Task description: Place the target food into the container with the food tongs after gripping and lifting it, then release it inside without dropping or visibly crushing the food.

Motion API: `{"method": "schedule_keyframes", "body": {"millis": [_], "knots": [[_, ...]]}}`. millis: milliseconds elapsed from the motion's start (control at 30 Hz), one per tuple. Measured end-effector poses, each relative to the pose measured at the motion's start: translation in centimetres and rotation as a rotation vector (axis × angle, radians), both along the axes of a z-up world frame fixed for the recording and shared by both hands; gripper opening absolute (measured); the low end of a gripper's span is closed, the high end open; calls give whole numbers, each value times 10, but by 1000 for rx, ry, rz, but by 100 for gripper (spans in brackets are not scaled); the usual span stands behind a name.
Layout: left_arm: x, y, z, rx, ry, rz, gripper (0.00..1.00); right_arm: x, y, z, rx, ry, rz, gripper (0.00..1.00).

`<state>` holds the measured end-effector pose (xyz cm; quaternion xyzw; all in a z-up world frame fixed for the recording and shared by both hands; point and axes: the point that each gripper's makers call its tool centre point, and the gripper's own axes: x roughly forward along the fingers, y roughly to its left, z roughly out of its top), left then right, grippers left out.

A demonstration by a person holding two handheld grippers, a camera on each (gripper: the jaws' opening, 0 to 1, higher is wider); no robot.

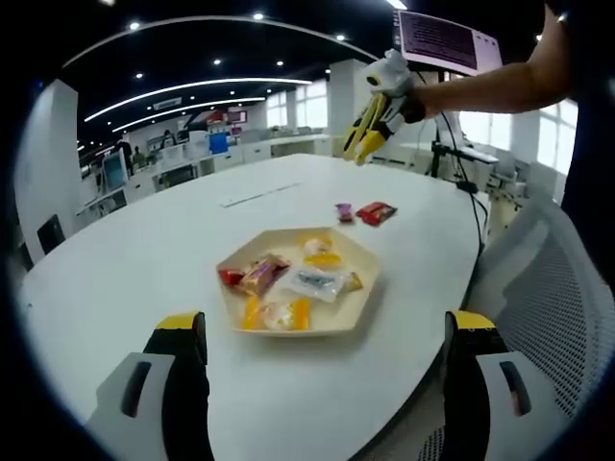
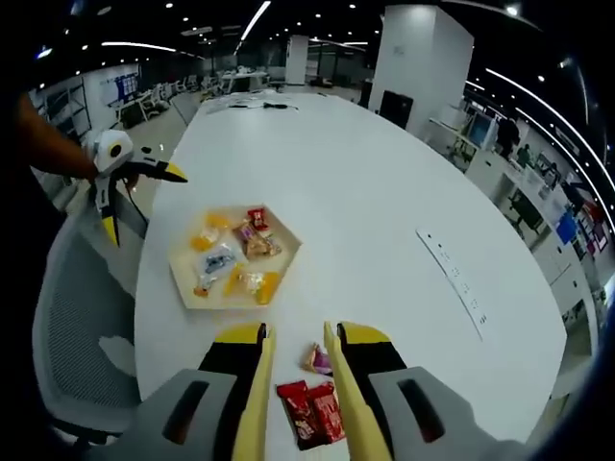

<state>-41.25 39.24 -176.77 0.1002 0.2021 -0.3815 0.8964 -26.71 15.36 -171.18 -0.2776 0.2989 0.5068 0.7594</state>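
Tray (image 2: 187,279) near desk (image 2: 384,192) edge holds several wrapped snacks. Right tongs (image 2: 293,336) nearly closed, empty, hovering above red packet (image 2: 312,413) and small candy (image 2: 317,360) outside tray. Left tongs (image 1: 322,331) wide open, empty. Transfer pending.

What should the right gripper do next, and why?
Probably ease the right gripper down over the red packet lying on the white table between its narrowly parted jaws. That packet and a small purple one lie outside the tray, which already holds other wrapped snacks.
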Motion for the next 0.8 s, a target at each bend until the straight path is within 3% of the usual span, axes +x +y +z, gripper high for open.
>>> {"method": "schedule_keyframes", "body": {"millis": [400,800], "knots": [[0,1,-1,-4,11,6,99,10,-22,-8,-47,-15,16,28],[1,4,-3,8,21,27,99,20,-29,-32,-104,3,83,28]]}}
